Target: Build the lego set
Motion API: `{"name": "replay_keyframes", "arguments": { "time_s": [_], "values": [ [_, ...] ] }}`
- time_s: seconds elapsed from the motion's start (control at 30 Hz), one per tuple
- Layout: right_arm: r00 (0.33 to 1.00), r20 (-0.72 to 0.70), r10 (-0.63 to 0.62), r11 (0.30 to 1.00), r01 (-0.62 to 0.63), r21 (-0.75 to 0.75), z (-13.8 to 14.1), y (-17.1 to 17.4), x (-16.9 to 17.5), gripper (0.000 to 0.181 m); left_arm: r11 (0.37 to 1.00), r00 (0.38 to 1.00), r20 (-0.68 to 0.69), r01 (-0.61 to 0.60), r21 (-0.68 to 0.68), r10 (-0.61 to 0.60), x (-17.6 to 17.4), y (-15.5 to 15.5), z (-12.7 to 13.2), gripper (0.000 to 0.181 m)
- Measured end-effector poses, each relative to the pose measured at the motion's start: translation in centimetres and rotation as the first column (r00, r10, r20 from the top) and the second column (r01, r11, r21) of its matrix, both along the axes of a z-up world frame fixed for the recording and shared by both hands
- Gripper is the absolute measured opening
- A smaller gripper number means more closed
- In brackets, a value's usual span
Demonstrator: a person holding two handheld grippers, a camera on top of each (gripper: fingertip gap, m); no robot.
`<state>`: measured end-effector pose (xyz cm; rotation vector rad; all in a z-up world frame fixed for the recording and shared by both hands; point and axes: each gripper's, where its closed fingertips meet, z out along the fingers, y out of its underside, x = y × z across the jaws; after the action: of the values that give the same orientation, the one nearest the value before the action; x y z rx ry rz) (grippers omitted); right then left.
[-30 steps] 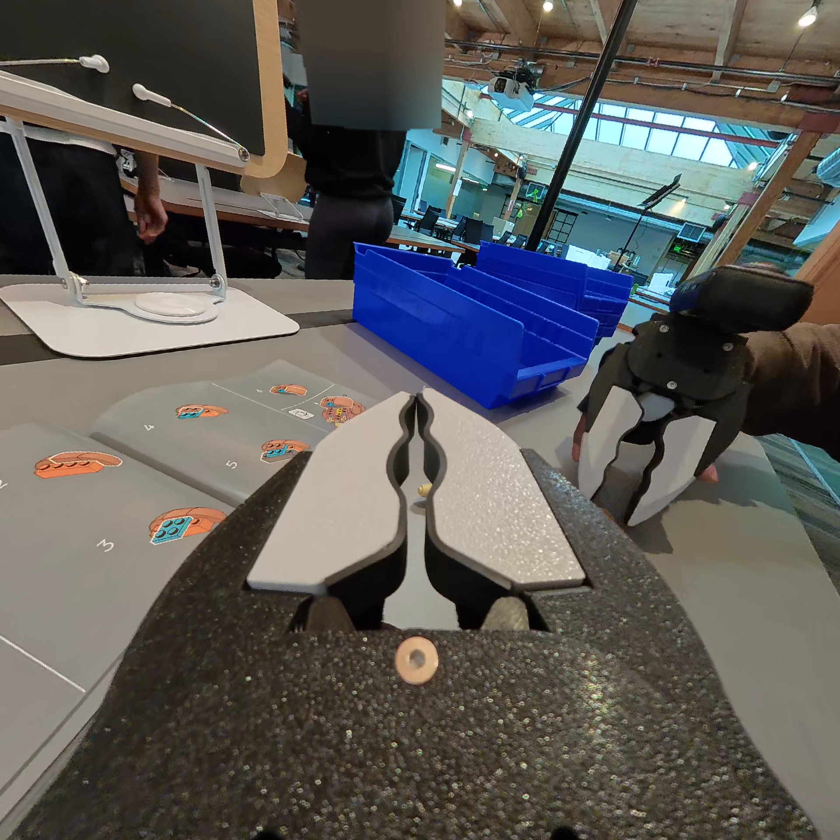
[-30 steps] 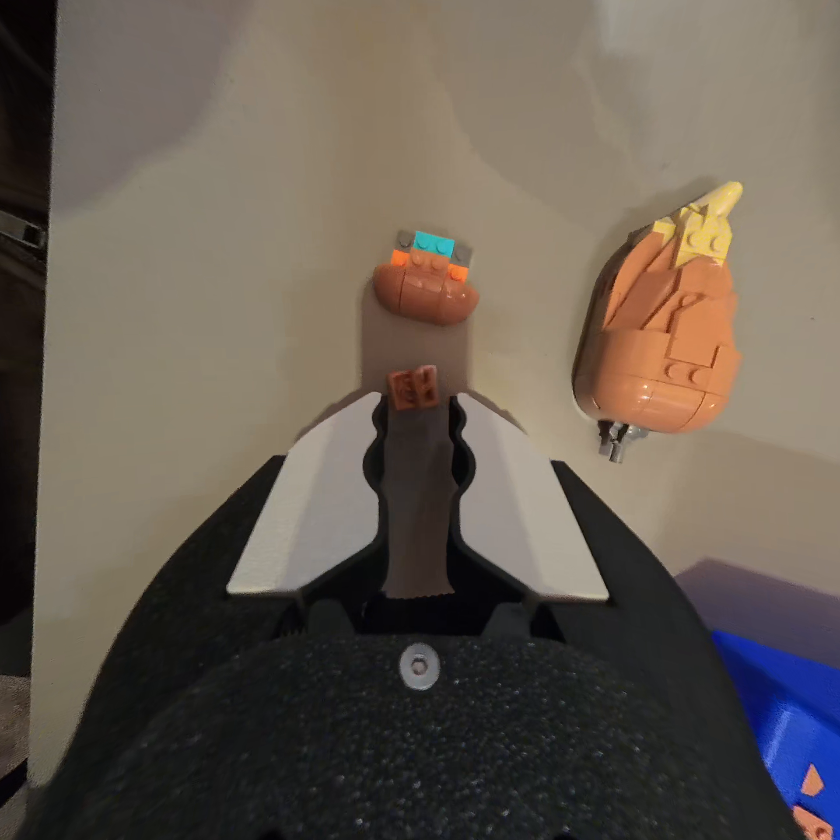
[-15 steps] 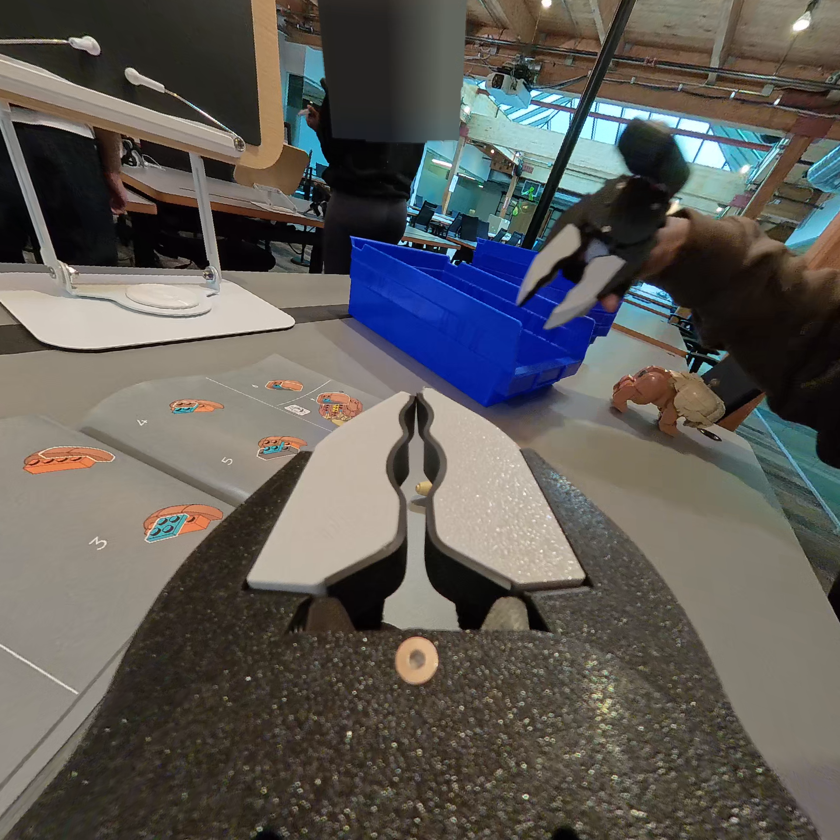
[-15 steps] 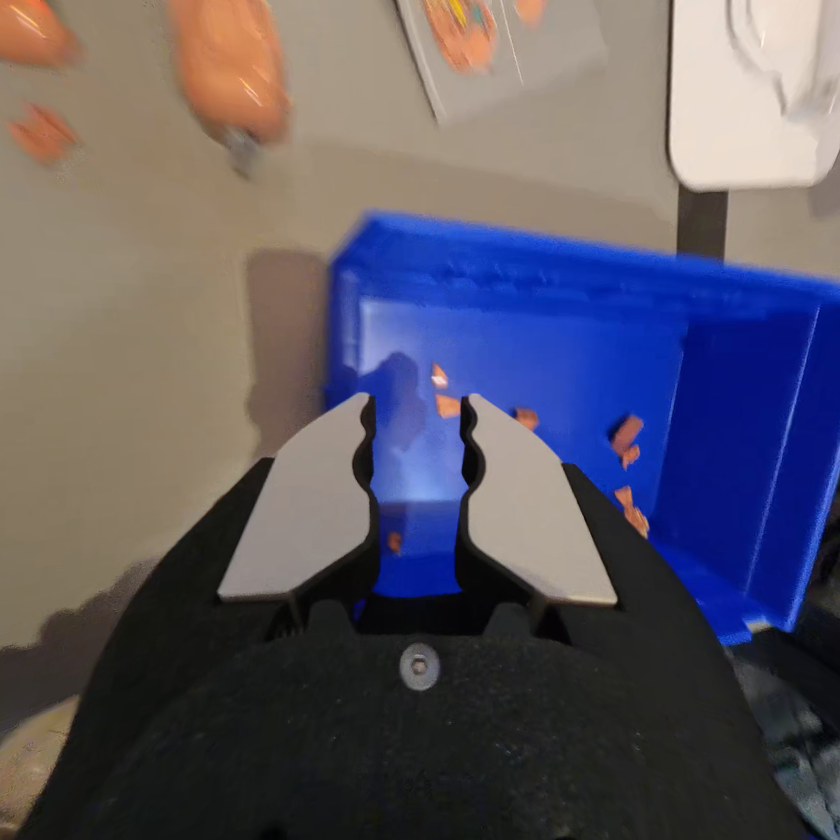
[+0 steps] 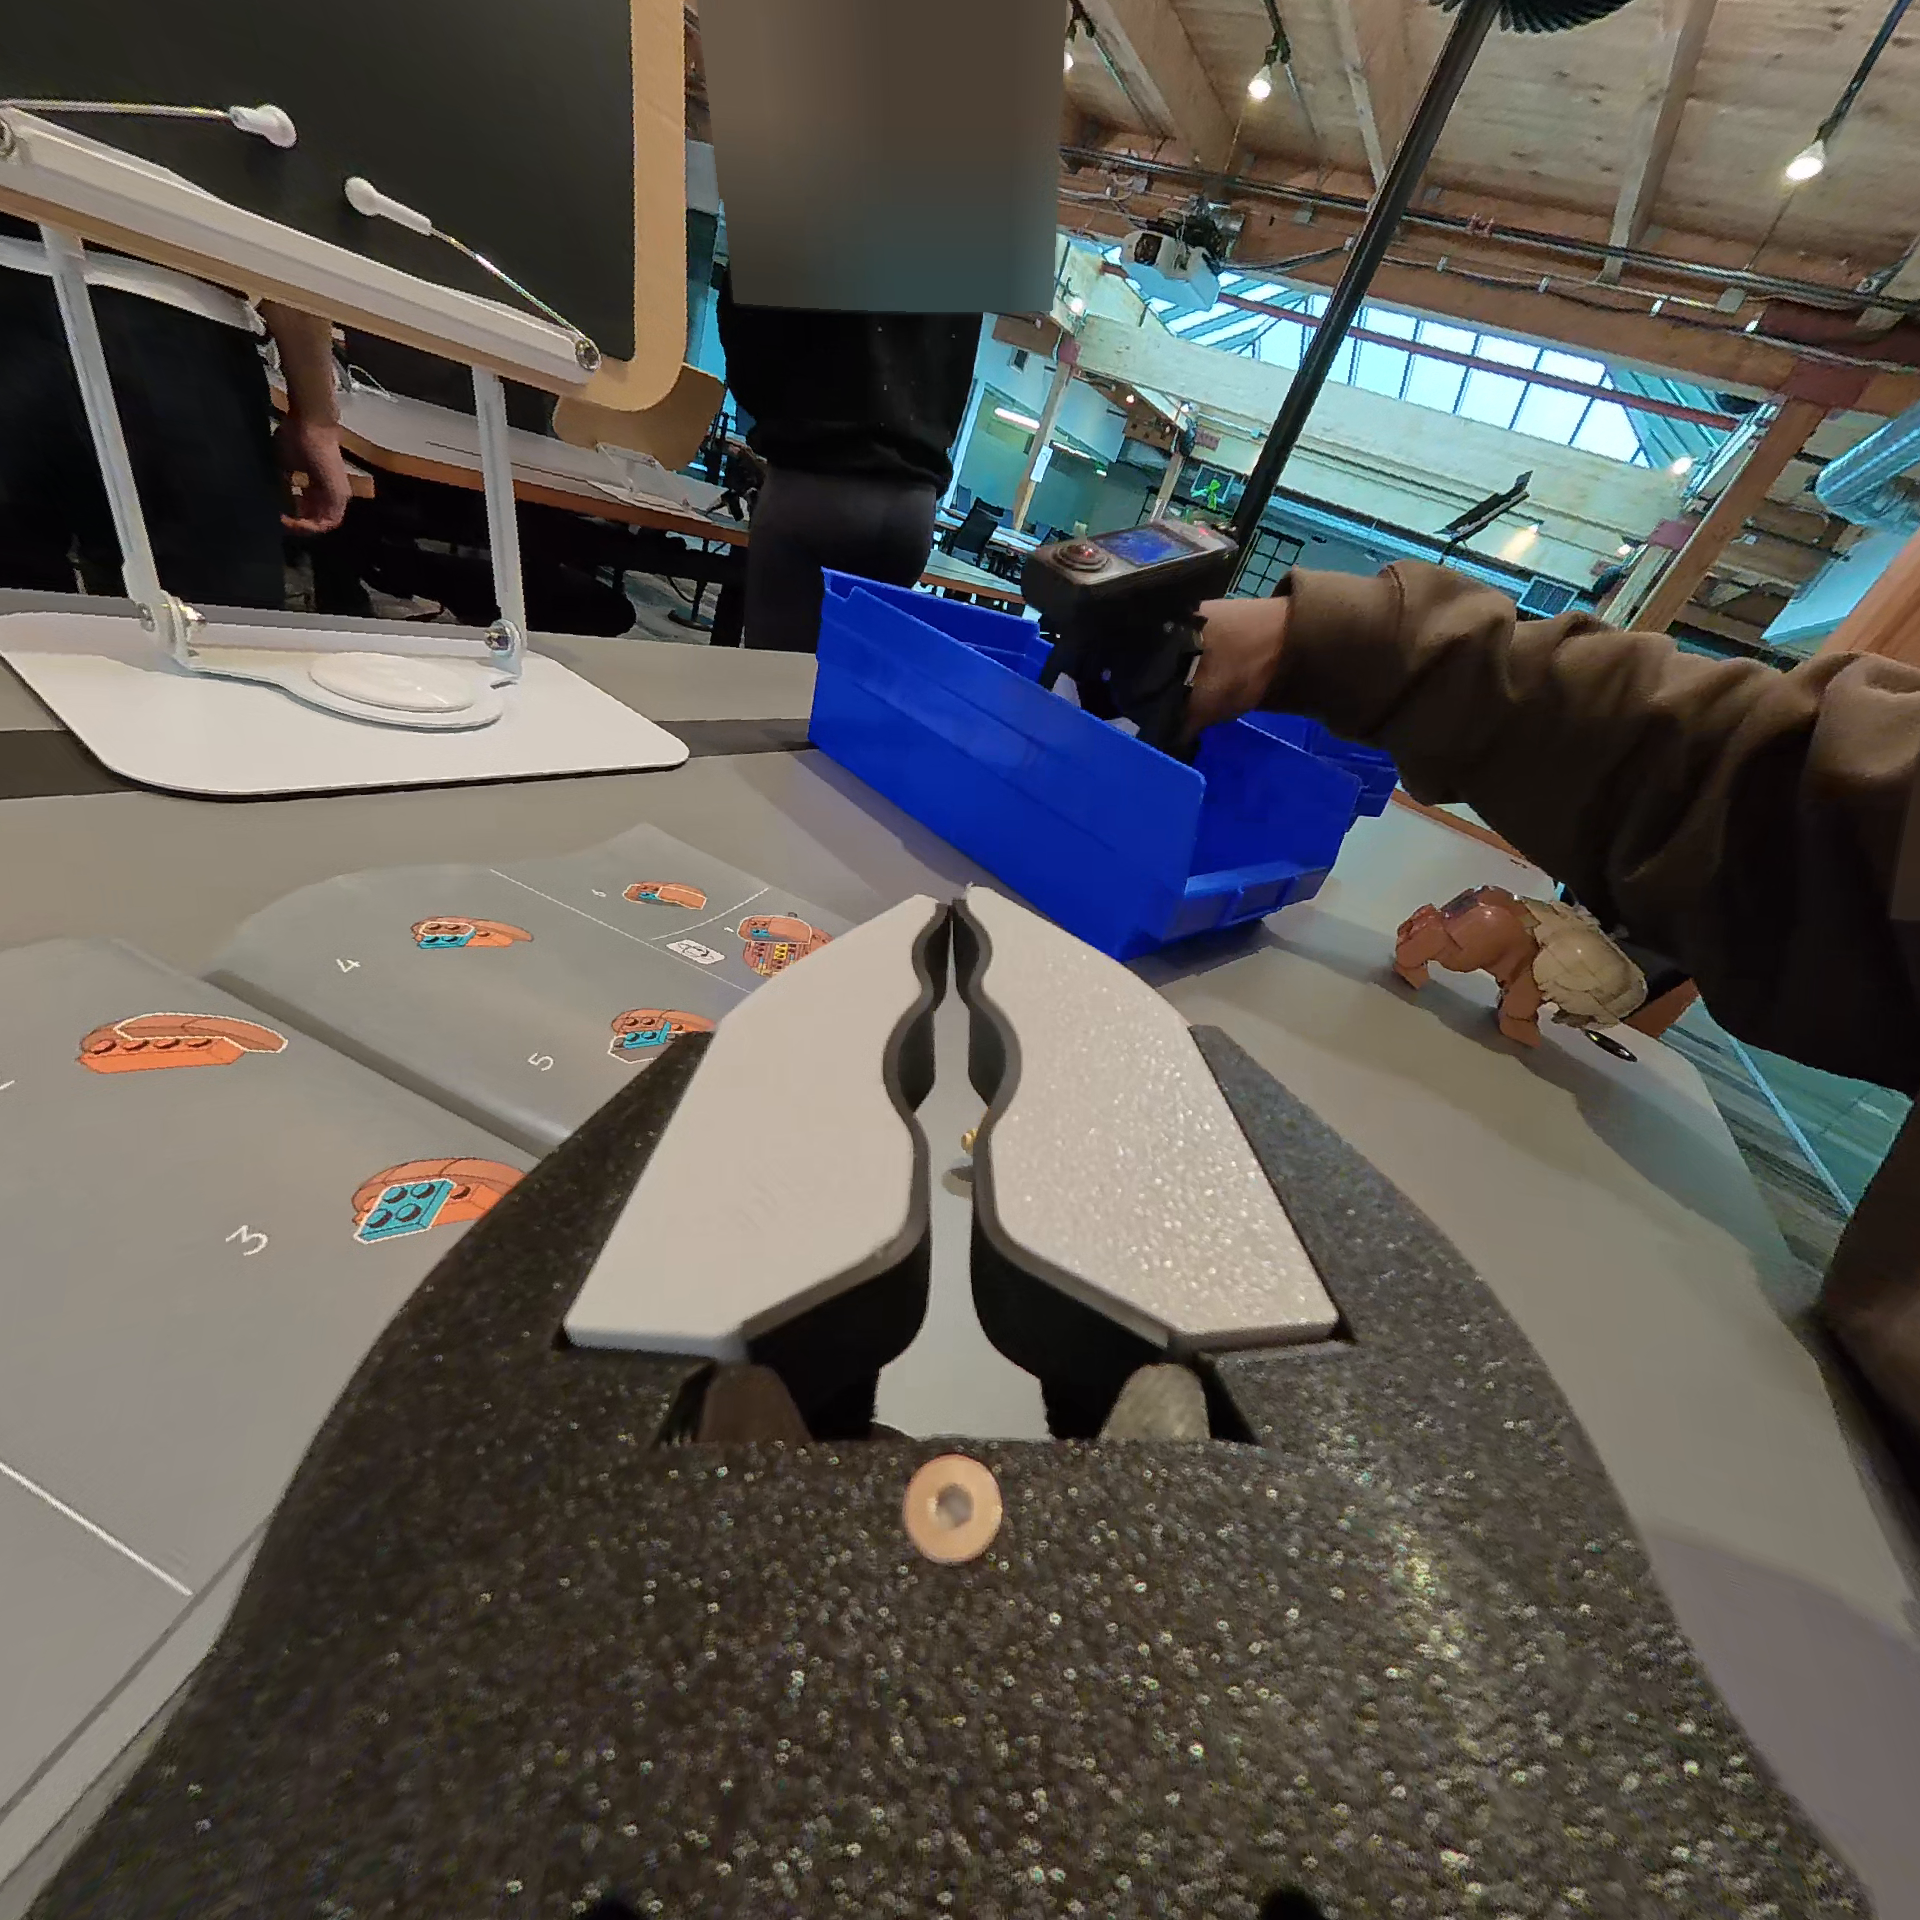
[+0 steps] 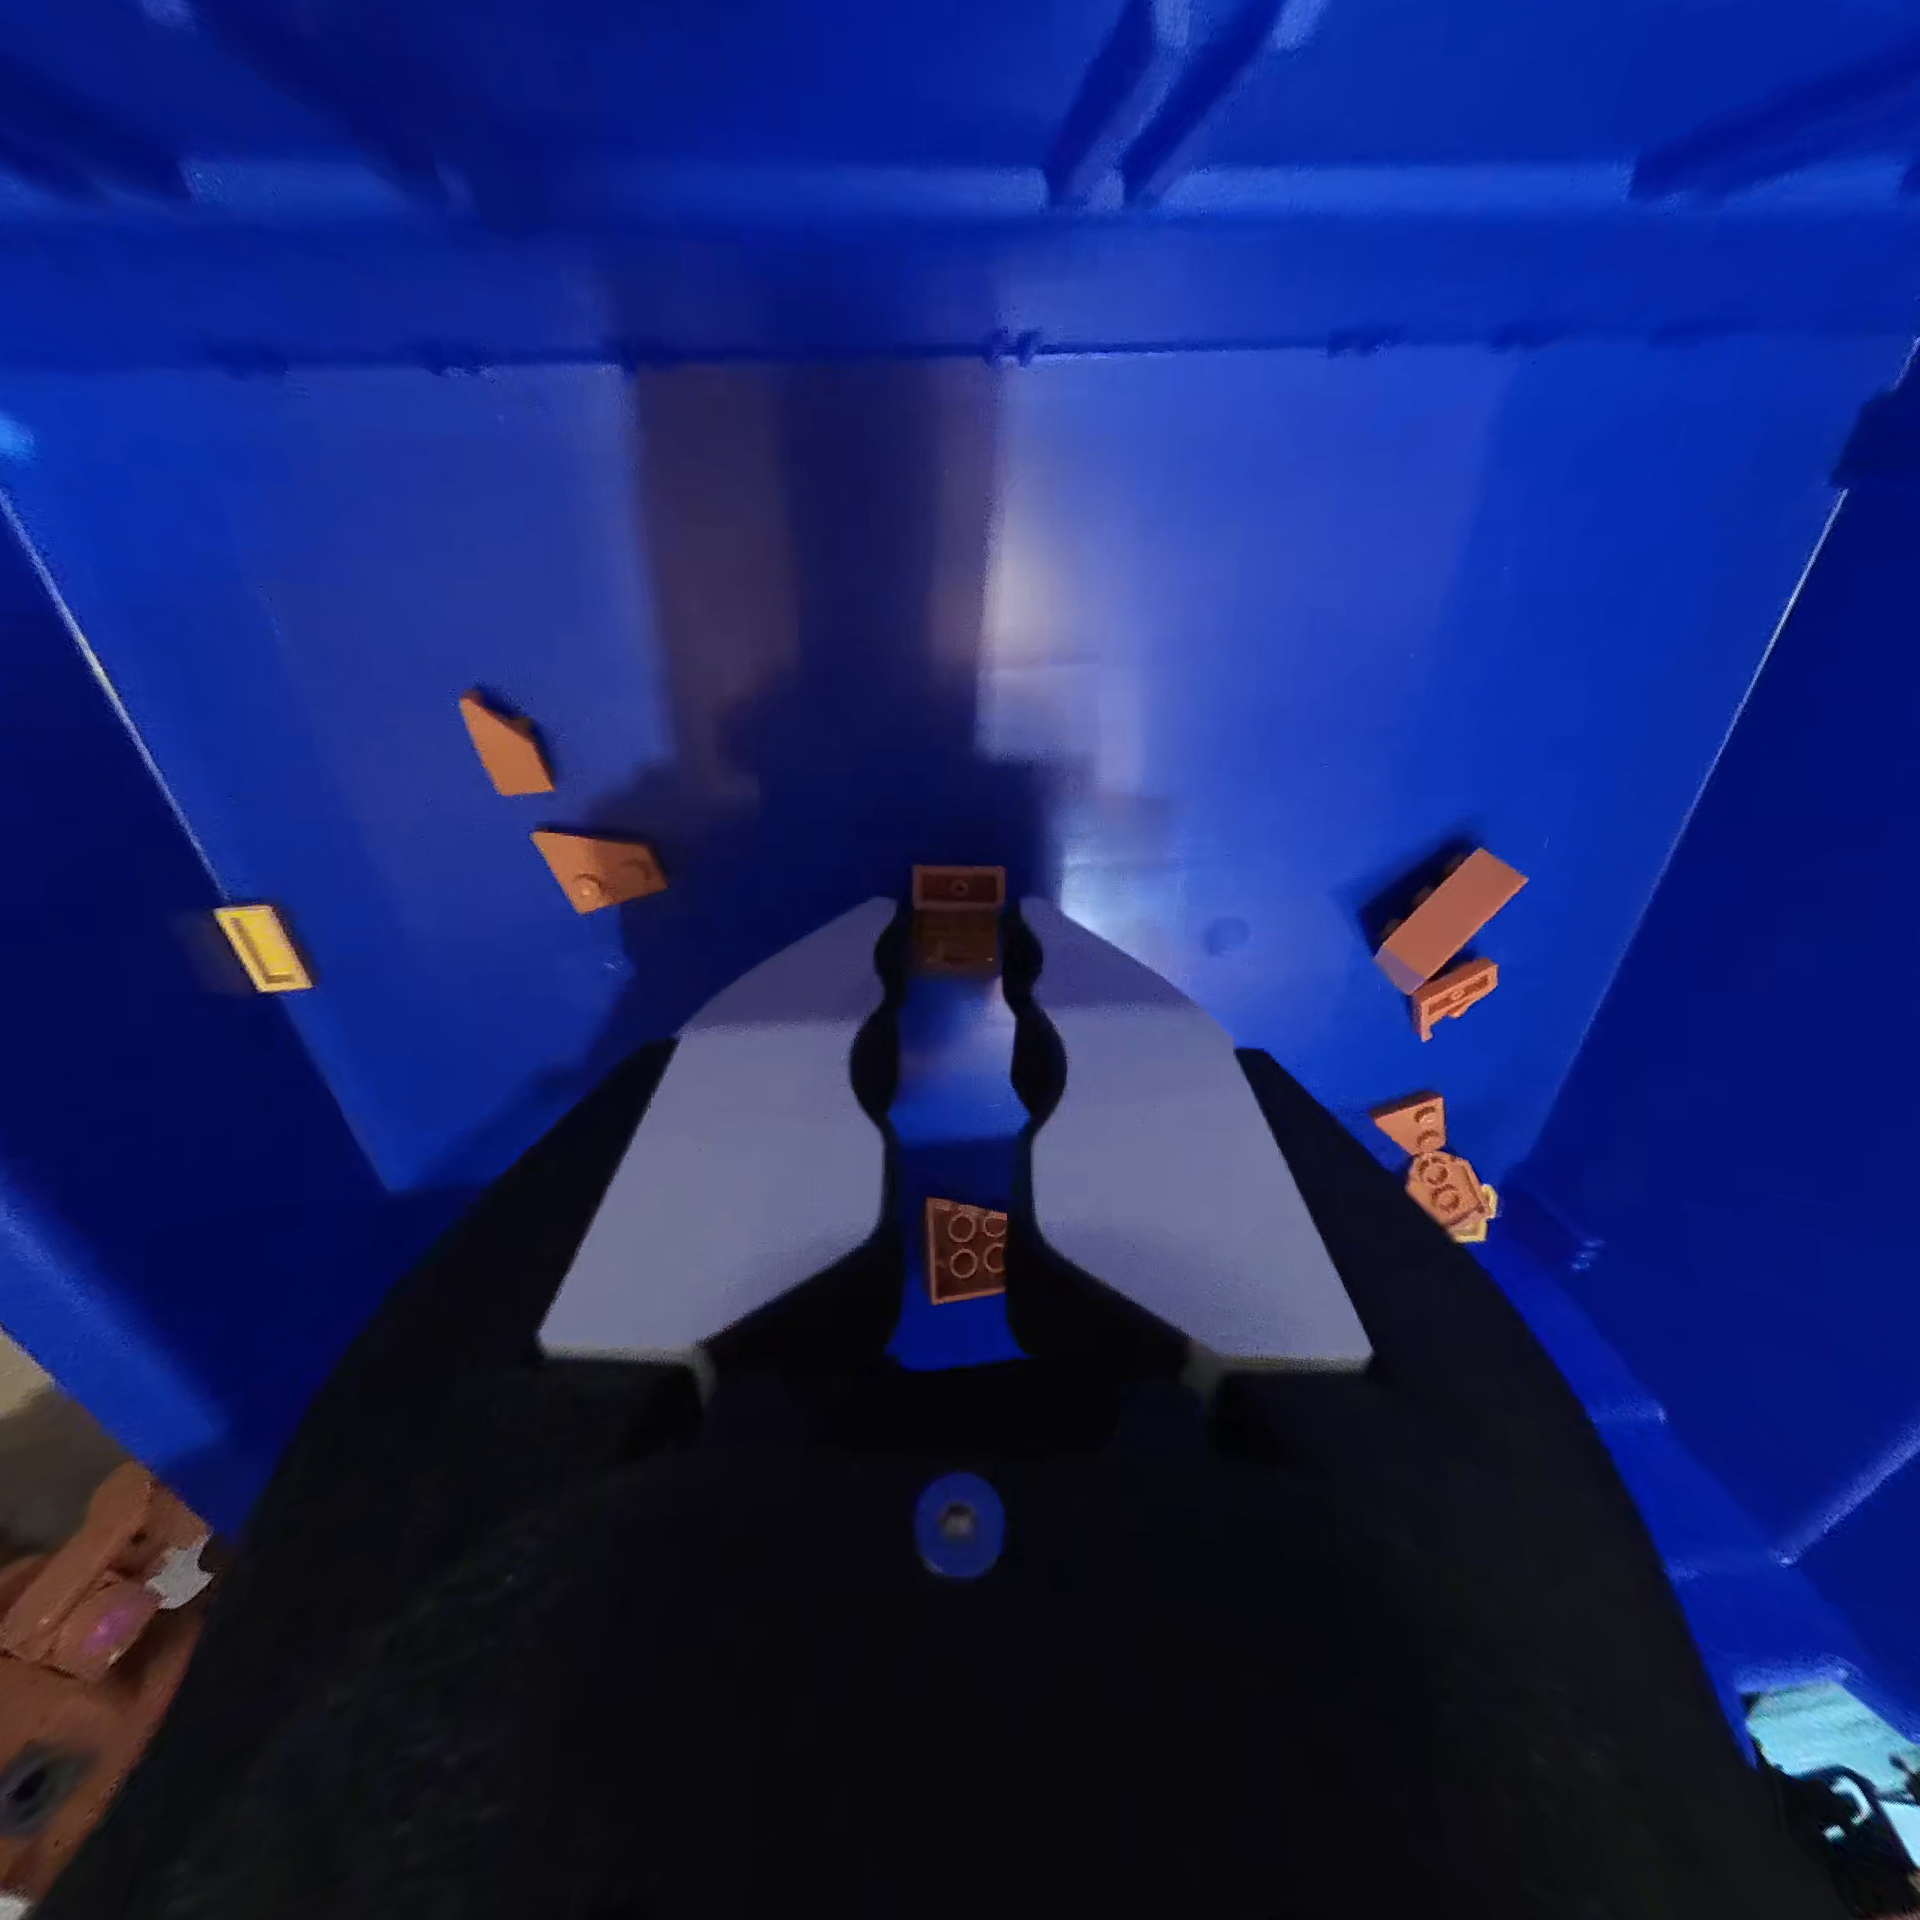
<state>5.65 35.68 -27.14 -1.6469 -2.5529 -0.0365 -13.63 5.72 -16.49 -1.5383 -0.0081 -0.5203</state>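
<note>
A part is being fetched: the right tool [image 6: 958, 920], jaws parted, is lowered into the blue bin [image 6: 1039, 260] around a small brown brick [image 6: 958, 914]. Closing is called for next. The left tool [image 5: 951, 914], pressed together and empty, is held over the bench [image 5: 1455, 1299].

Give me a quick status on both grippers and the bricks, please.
Left gripper shut, empty, above the table. Right gripper open inside blue bin, small brown brick at its fingers. Nothing in the way.
</note>
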Motion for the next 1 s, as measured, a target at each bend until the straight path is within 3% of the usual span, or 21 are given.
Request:
{"name": "replay_keyframes", "arguments": {
  "time_s": [0.1, 0.2, 0.33, 0.43, 0.57, 0.67, 0.83, 1.0],
  "values": [
    [1.0, -0.021, 0.008, 0.999, -0.009, -0.031, 0.4, -1.1, 0.2, 0.017, 1.0, 1.0, -0.01, 0.003, 0.001, -0.003, 0.2, 0.0, 0.0, 0.0],
    [0.99, -0.144, 0.003, 0.999, -0.01, -0.05, 3.1, -3.6, -0.2, 0.017, 1.0, 1.0, -0.026, 0.006, 0.002, -0.006, 0.3, -0.2, 0.1, 0.0],
    [0.915, -0.401, 0.034, 0.984, -0.101, -0.148, 8.9, -12.2, -1.0, 0.016, 1.0, 0.999, -0.035, 0.026, -0.013, -0.027, 0.9, -0.5, 0.0, 0.0],
    [0.83, -0.558, 0.016, 0.953, -0.182, -0.242, 10.9, -20.1, -1.5, 0.016, 0.998, 0.998, -0.022, 0.055, 0.002, -0.055, 1.8, -0.8, 0.4, 0.0],
    [0.741, -0.67, -0.051, 0.911, -0.241, -0.335, 9.4, -28.4, -3.1, 0.017, 0.994, 0.994, -0.016, 0.104, 0.022, -0.104, 3.4, -1.3, 1.0, 0.0],
    [0.708, -0.704, -0.065, 0.915, -0.239, -0.324, 6.7, -32.0, -4.6, 0.017, 0.985, 0.986, 0.008, 0.166, -0.047, -0.166, 5.3, -1.9, 0.3, 0.0],
    [0.671, -0.731, -0.12, 0.907, -0.226, -0.356, 4.7, -35.2, -6.0, 0.017, 0.965, 0.979, -0.016, 0.199, -0.169, -0.205, 7.8, -4.1, -1.4, 0.001],
    [0.677, -0.725, -0.126, 0.905, -0.222, -0.364, 3.7, -36.5, -6.2, 0.017, 0.948, 0.978, -0.03, 0.193, -0.254, -0.207, 8.9, -6.3, -3.2, 0.004]
  ]
}}
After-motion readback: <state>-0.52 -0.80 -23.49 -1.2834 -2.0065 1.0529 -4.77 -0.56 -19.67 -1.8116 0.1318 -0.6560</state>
